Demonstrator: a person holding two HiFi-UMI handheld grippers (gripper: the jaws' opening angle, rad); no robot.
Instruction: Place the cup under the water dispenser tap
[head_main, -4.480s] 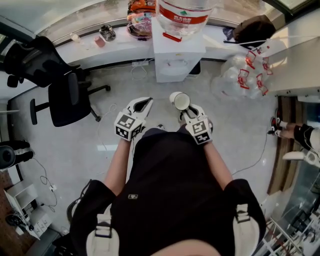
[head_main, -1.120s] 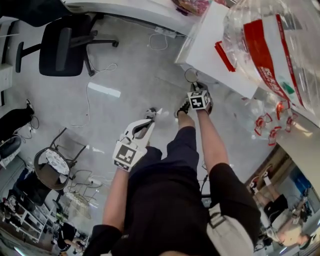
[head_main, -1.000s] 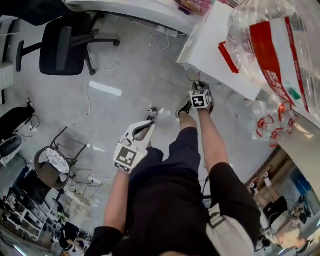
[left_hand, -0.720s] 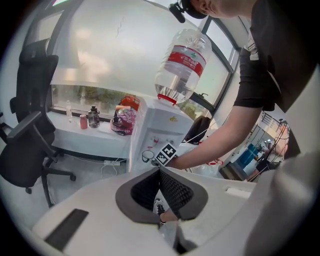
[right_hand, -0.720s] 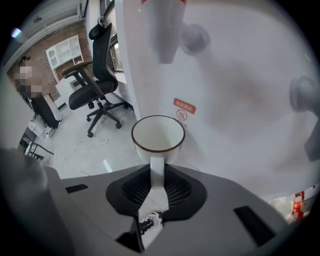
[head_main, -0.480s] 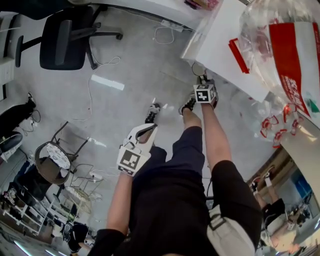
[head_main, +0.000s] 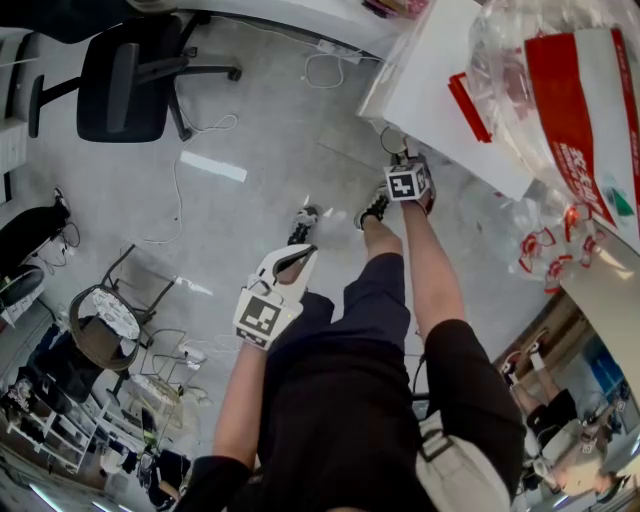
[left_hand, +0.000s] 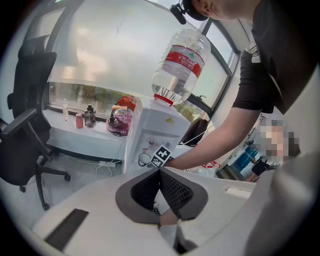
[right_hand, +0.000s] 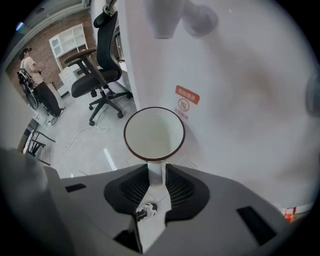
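The cup (right_hand: 154, 134), white inside with a dark red rim, stands upright against the white water dispenser's front (right_hand: 235, 100), below the tap (right_hand: 162, 22). Its handle lies between the jaws of my right gripper (right_hand: 158, 168), which have just been opening; a thin gap shows beside the handle. In the head view my right gripper (head_main: 400, 158) reaches to the dispenser (head_main: 440, 90), the cup rim (head_main: 388, 136) just beyond it. The left gripper view shows the cup (left_hand: 145, 159) in the dispenser's recess. My left gripper (left_hand: 160, 171) hangs back, shut and empty, low by my thigh (head_main: 303, 250).
A large water bottle (left_hand: 180, 62) sits upside down on the dispenser (left_hand: 155, 130). A black office chair (head_main: 120, 85) stands on the grey floor to the left, cables trailing near it. Behind the dispenser runs a white counter (left_hand: 85, 137) with bottles and a pink bag.
Since 4.5 seconds ago the cup went from being held up away from the dispenser to its front. Over the last second both grippers have barely moved.
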